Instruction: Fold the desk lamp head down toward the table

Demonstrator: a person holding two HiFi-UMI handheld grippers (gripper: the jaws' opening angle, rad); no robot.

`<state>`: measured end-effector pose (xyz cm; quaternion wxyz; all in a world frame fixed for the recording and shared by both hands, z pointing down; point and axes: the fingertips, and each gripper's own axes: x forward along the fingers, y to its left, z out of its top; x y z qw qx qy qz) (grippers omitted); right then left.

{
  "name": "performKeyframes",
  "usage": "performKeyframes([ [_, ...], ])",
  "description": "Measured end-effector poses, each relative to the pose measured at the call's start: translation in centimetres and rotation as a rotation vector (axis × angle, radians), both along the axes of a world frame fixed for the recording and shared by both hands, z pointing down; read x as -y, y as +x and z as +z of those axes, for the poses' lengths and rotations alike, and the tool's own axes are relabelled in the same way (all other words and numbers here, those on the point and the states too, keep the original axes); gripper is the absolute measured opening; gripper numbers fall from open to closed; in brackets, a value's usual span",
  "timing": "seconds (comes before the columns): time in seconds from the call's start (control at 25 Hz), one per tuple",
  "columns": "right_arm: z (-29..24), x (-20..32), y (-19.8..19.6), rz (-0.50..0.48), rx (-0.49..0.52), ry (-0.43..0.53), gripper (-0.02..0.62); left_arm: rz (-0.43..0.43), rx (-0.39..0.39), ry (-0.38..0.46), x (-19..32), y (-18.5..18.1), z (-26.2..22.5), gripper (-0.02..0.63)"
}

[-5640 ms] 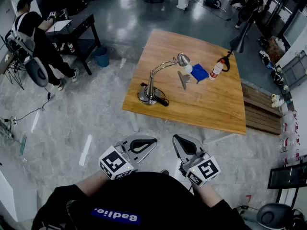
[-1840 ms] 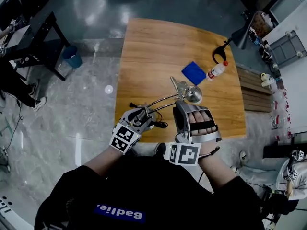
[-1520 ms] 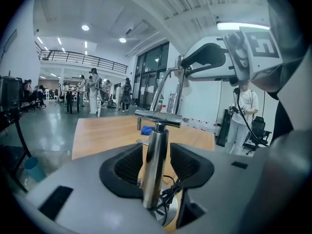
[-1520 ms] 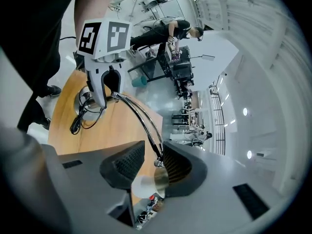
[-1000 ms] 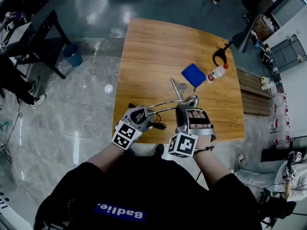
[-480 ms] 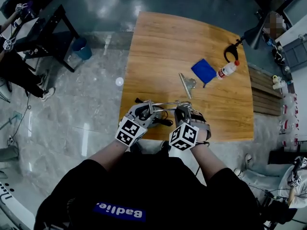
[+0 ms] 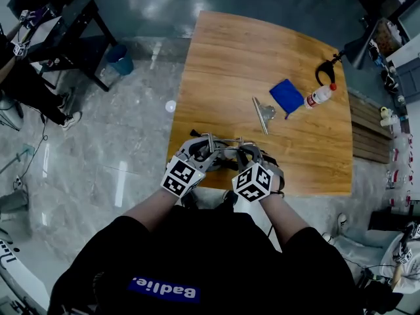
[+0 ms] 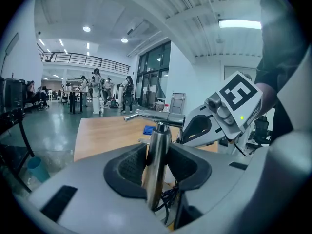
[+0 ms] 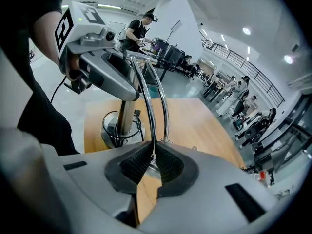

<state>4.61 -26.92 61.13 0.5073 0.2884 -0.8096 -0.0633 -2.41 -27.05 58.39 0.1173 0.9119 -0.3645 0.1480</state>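
Observation:
A chrome desk lamp (image 7: pixel 223 144) stands at the near left edge of the wooden table (image 7: pixel 230 58). My left gripper (image 7: pixel 200 148) is shut on its upright steel post (image 8: pixel 157 155), just above the round base (image 9: pixel 120 128). My right gripper (image 7: pixel 251 153) is shut on the thin twin-rod arm (image 9: pixel 150 106), which its pads pinch near the head end. The arm lies low and roughly level between the two grippers (image 8: pixel 156 115). In the head view the lamp head is hidden under the right gripper.
A blue cloth (image 7: pixel 287 96), a white bottle with a red cap (image 7: pixel 319 96), a metal clip (image 7: pixel 264 113) and a black looped object (image 7: pixel 325 72) lie at the table's far right. A black cable coils round the lamp base (image 9: pixel 113 139). People stand by a dark desk at the left.
My right gripper has come down and toward me with the lamp arm, which has dropped from a rising slope to nearly level. The left gripper has stayed on the post.

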Motion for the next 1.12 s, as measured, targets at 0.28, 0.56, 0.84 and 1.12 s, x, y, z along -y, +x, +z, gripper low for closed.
performKeyframes([
  [0.28, 0.1, -0.5, -0.5, -0.009, 0.015, -0.034, 0.040, 0.031, 0.025, -0.020, -0.2, 0.0, 0.3, 0.141],
  [0.56, -3.7, -1.4, -0.2, 0.067, 0.058, 0.069, 0.173, 0.055, -0.002, 0.019, -1.6, -1.4, -1.1, 0.202],
  [0.84, -6.1, -9.6, 2.0, 0.090, 0.195, 0.074, 0.173, -0.038, -0.019, -0.016, -8.6, -2.8, -1.3, 0.201],
  [1.12, -6.7, -17.5, 7.1, 0.038, 0.344, 0.046, 0.172, -0.169, -0.040, 0.030, -17.1, 0.9, -5.2, 0.201],
])
